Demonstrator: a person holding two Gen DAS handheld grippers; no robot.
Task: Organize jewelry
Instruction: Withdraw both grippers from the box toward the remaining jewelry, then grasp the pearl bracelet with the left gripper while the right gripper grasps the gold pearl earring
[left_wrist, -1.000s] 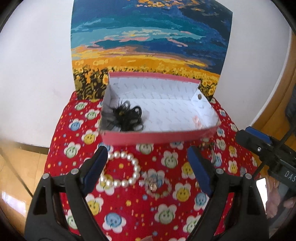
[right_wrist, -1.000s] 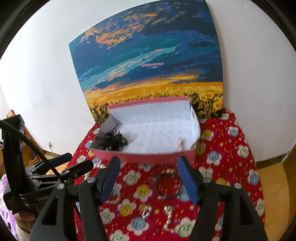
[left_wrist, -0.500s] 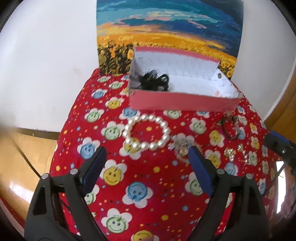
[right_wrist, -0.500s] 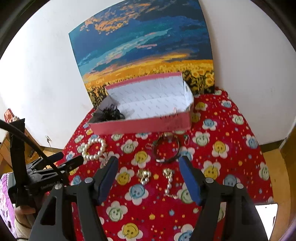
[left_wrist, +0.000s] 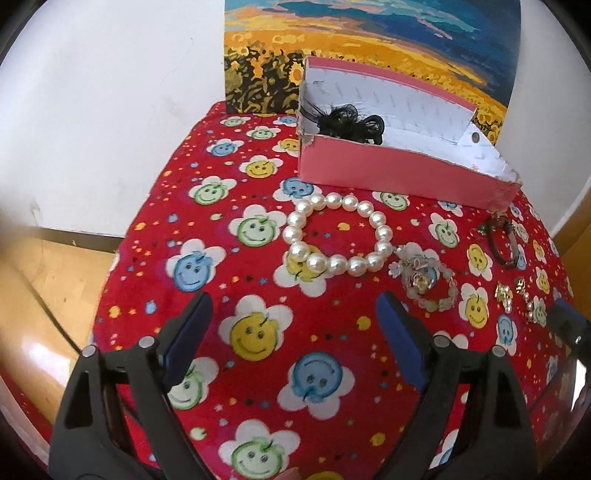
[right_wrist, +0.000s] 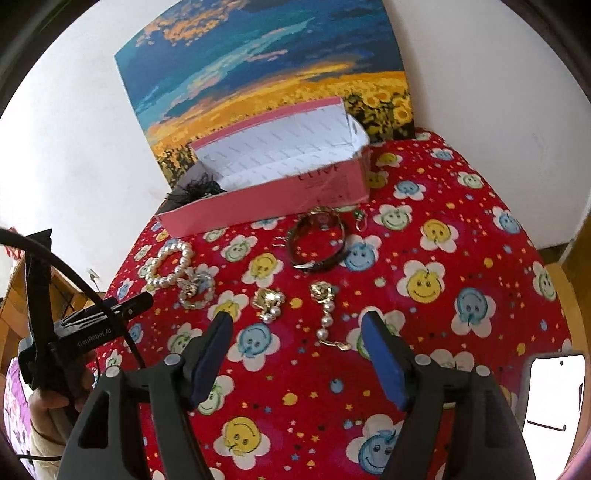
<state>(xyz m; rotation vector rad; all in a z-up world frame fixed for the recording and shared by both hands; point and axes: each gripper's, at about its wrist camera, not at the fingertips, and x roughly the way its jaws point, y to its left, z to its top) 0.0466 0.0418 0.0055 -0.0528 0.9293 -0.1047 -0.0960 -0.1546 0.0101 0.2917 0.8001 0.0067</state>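
Left wrist: round glossy pearl bracelet (left_wrist: 338, 234), pink cardboard box (left_wrist: 399, 173), jaws apart.

1. We are facing a plain white wall (left_wrist: 110, 110) in bright daylight.
2. A sunflower-field painting (right_wrist: 266, 77) is leaning against it, far centre.
3. Glossy wooden floor (left_wrist: 33, 295) is showing at near left.

Bright, even daylight, soft shadows only. Glare on the wood floor (left_wrist: 40, 354) left of the left claw; white screen (right_wrist: 550, 398) blown out right of the right claw. Heavy fisheye bend, dark vignetted corners, slight edge blur.
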